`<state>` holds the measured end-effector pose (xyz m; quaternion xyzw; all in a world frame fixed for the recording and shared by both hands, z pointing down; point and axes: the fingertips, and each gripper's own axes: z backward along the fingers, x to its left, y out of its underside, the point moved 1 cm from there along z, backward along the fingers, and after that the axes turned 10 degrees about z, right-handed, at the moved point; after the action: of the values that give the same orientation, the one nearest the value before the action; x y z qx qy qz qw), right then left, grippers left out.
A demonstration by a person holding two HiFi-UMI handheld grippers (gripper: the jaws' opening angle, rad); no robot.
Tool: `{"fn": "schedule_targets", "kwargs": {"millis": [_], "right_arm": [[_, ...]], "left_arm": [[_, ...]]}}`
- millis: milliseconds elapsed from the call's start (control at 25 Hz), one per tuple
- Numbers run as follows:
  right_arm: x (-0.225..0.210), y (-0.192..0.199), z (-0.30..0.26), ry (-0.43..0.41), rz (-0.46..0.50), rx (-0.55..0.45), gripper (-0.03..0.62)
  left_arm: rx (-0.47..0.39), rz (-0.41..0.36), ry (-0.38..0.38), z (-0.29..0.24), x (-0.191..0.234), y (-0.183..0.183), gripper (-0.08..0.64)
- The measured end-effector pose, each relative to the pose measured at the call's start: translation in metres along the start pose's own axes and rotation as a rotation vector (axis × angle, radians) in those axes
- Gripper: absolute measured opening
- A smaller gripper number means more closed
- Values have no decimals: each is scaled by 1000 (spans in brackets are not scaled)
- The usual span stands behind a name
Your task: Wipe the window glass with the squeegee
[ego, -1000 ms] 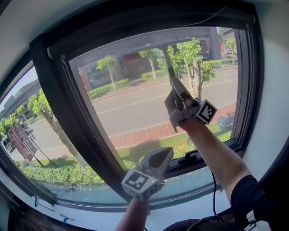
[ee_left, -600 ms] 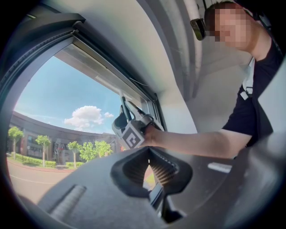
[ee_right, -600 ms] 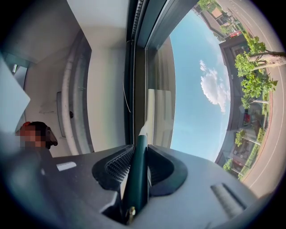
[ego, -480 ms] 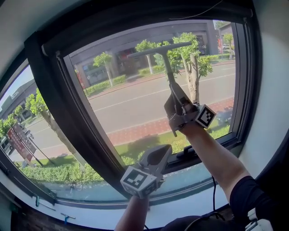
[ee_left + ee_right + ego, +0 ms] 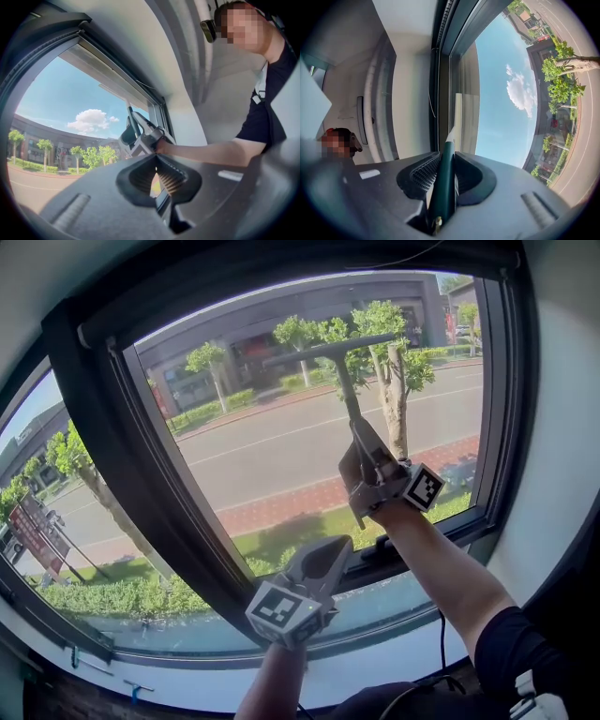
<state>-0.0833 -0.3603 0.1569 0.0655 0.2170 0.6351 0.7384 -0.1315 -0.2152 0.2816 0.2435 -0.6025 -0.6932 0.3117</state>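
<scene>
Right gripper (image 5: 359, 432): jaws closed on the dark green, T-shaped squeegee (image 5: 342, 381), clamping its slim handle (image 5: 443, 176) between the ribbed pads. The handle runs straight out past the jaw tips. The long, narrow crossbar blade (image 5: 328, 347) sits at the far end, well beyond the tips and directly above this gripper. The blade lies across the upper part of the clear window glass (image 5: 272, 456), roughly level. Whether it is pressed against the pane cannot be confirmed. The gripper's marker cube (image 5: 423, 487) is on its lower right side, at the wrist.

Left gripper (image 5: 336, 547): jaws brought together at the tips, nothing between them. It is held below and to the left of the right gripper, just in front of the lower rail of the black window frame (image 5: 122, 456). It is well apart from the squeegee, which stands above and beyond its jaw tips.
</scene>
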Motion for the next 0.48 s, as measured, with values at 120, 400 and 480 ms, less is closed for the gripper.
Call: {"fn": "schedule_targets", "kwargs": {"millis": [120, 400, 480], "right_arm": [[-2, 2, 7, 14, 2, 6, 100], [-3, 9, 26, 23, -3, 6, 100], [8, 12, 22, 35, -60, -16, 100]], "left_arm": [[1, 4, -1, 1, 1, 1, 2], [3, 16, 0, 3, 1, 6, 2], [5, 23, -2, 4, 2, 8, 2]]}}
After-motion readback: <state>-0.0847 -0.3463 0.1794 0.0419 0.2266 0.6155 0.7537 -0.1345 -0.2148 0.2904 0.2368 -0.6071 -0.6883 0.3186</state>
